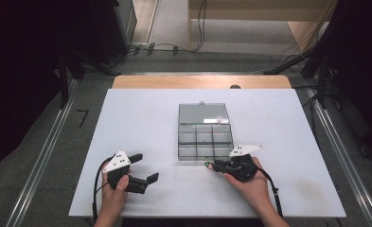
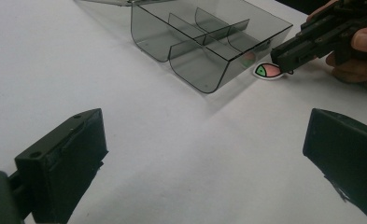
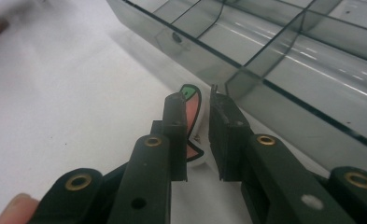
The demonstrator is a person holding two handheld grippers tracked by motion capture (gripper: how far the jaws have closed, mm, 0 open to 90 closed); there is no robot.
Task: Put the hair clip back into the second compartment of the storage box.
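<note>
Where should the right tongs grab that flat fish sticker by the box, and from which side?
The fish sticker lies flat on the white table, close to the smoky box wall. Probably best to pinch its thin edge on the side away from the box, coming in low from the person's side; the right tongs already straddle it, slightly apart.

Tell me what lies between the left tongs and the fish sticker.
Nothing but bare white table: the left gripper view shows an open stretch from the left tongs to the fish sticker beside the compartment box.
</note>
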